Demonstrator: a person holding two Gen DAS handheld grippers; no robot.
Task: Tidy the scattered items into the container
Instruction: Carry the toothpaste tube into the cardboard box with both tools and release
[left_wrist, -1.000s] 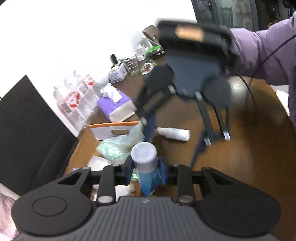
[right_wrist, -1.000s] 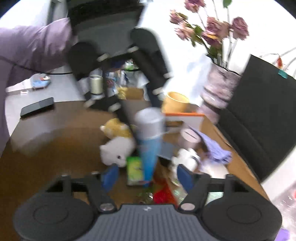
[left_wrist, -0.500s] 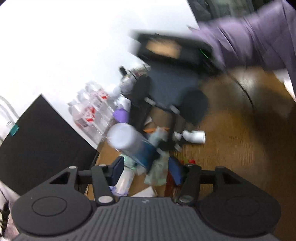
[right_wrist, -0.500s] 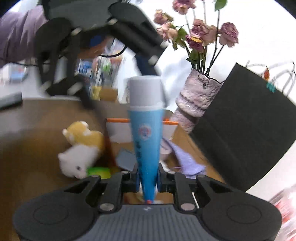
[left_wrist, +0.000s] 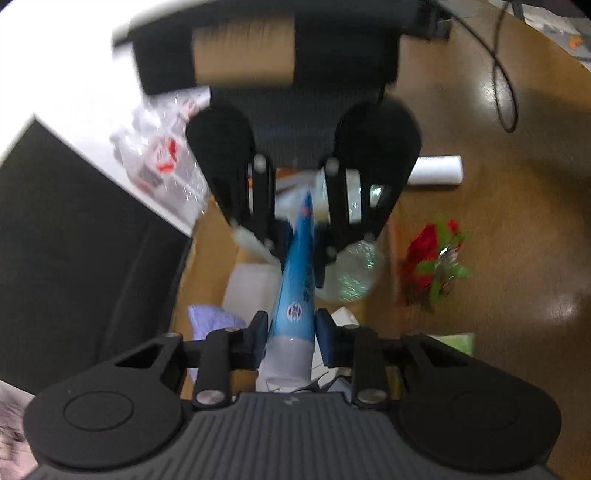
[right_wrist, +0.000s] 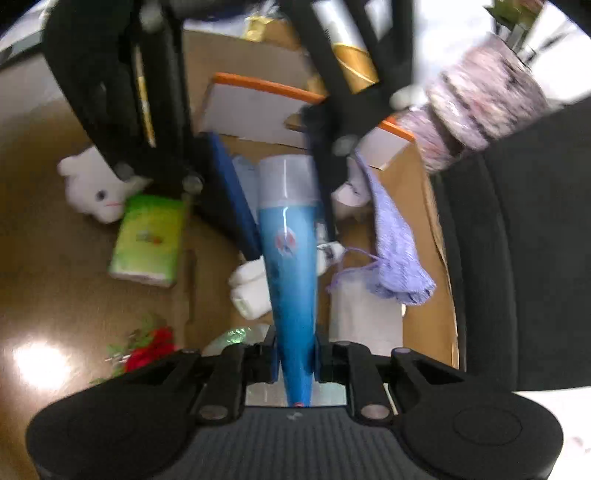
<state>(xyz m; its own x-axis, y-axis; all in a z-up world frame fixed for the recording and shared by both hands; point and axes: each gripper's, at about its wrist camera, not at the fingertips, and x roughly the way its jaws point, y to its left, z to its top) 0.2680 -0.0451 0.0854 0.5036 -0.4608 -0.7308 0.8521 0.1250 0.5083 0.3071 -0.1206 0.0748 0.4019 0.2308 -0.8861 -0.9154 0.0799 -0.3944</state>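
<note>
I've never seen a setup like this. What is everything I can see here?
blue tube: one, blue with pale cap, held over the box
cardboard box: one, brown with an orange-edged flap, on the table
cloth: one, lilac, in the box
plush toy: one, white, on the table beside the box
tissue pack: one, green, next to the plush toy
artificial flower: one, red and green, on the table
bottle: one, white, lying on the table
vase: one, mottled purple-grey, behind the box
chair: one, black, beside the table
table: one, brown
left claw: black, shut near the tube's cap
right claw: black, shut on the tube's tail
</note>
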